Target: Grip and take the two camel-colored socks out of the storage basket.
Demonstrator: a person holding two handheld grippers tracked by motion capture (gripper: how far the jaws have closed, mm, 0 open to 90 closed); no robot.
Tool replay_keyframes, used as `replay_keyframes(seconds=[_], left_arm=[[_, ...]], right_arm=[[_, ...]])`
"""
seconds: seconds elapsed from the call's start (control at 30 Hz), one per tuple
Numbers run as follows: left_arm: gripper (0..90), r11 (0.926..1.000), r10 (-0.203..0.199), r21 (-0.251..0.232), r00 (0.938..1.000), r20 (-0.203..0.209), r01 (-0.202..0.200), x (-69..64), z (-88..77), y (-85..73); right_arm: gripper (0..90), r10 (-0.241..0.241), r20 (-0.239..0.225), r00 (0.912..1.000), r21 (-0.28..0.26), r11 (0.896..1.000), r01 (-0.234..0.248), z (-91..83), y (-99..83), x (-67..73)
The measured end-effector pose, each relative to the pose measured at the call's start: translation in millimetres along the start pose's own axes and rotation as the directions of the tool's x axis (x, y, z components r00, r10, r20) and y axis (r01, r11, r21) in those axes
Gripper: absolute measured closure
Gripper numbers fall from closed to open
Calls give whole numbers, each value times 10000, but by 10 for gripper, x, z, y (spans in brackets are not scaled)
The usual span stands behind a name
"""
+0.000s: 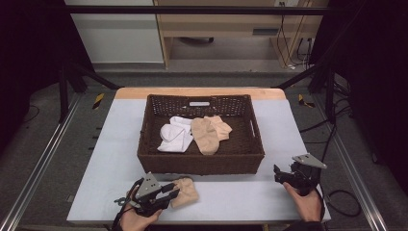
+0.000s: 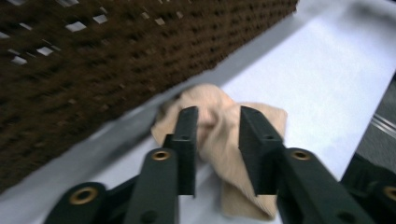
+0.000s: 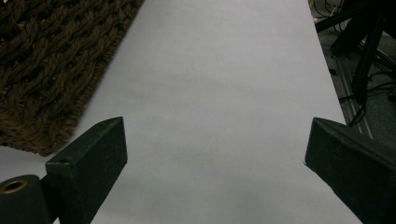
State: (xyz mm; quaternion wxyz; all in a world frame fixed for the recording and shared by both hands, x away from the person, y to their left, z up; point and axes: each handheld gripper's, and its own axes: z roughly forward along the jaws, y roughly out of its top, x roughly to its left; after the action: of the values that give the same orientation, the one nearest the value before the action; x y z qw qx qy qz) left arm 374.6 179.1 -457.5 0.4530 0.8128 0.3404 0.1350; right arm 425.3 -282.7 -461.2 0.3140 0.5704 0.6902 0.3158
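In the high view, the left tool [image 1: 168, 191] sits at the lower left of the frame, low over the desk [image 1: 115, 144], with its tips at a crumpled beige sock [image 1: 185, 191] that lies on the desk just in front of the near wall of a brown wicker basket [image 1: 199, 162]. The left tool's own view shows its two black jaws partly apart, one on either side of a raised fold of the sock [image 2: 219, 135]; a gap shows between the pads and the cloth, so the tool is released, not clenched on the sock. The basket wall [image 2: 93, 70] fills the upper left of that view, and the sock lies close beside it.

Inside the basket, toward the middle of the high view, lie white socks [image 1: 174, 134] and, touching them on the right, more beige socks [image 1: 209, 132].

The right tool [image 1: 284, 177] is at the lower right of the high view, held in a hand [image 1: 305, 202] over bare desk, well apart from the sock. Its own view shows the jaws spread wide with only the desk surface [image 3: 215, 116] between them, and a corner of the basket [image 3: 46, 70] at the upper left.
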Motion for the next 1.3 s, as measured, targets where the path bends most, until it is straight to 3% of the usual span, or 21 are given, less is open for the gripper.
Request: replay_keyframes(seconds=[0.1,0.43,0.8,1.03,1.23,1.3], left_arm=[[588,9987,-196,-471,9996,-188,187,28,-63,44],[535,9858,-444,-1643,9973,-589,342,115,-305,263],[487,9703,-224,-2418,9957,-903,-1,218,-482,698],[466,9622,-464,-2714,9956,-815,226,293,-448,952],[442,9636,-402,-2673,9935,-1066,103,364,-284,1235],[437,9640,-417,-2656,9944,-972,144,395,-204,1338]], right_arm=[[58,18,-3,10000,2,10000,-18,-1,0,-7],[55,163,-13,9999,-110,9998,-164,-7,10,-21],[50,227,-15,9997,-255,9994,-227,-4,32,-35],[50,243,-42,9997,-254,9994,-244,0,40,-45],[48,232,-41,9997,-317,9992,-234,-1,53,-44],[47,196,-45,9998,-339,9992,-198,1,56,-47]])
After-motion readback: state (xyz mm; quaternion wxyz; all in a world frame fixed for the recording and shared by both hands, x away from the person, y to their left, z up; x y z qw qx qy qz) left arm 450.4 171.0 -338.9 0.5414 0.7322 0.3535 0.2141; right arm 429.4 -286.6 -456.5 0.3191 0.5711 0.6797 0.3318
